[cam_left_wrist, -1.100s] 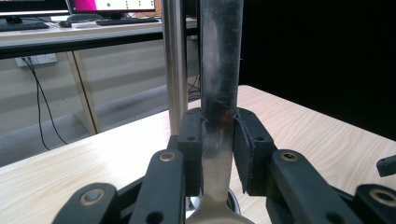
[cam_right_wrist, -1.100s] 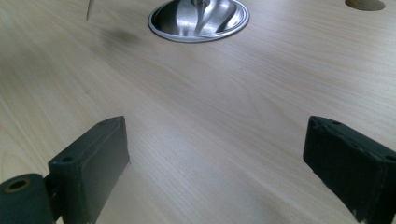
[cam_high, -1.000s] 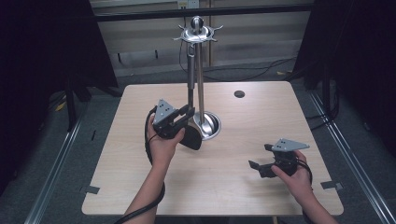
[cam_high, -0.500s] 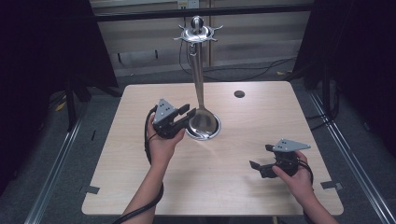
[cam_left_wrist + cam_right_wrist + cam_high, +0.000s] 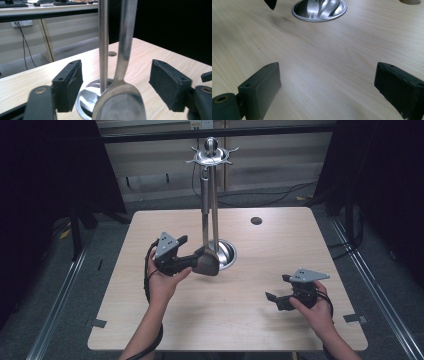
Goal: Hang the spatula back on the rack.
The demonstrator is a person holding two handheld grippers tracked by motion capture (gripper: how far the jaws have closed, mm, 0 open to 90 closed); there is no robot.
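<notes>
We found the spoon (image 5: 206,261) hanging from the crown of the utensil stand (image 5: 210,157), its long axis running nearly straight up and down, just beside the stand's post (image 5: 103,45) and its bowl low over the round steel base (image 5: 226,254). The bowl lay directly ahead of the left gripper (image 5: 196,260), between its pads; in the left gripper view the jaws had just been opening and stood well apart, with the spoon between them but neither pad pressing on it, so we judged it released. The left hand (image 5: 162,281) was plainly the nearer one. The right gripper (image 5: 273,299) rested low over the worktop (image 5: 240,320) toward its near right corner, well apart from the stand, its jaws spread wide on nothing. We judged that any withdrawal should run back toward the person's edge, where the bare worktop gave room; the post stood close behind the spoon, and the small hole (image 5: 256,220) lay far off at the back
</notes>
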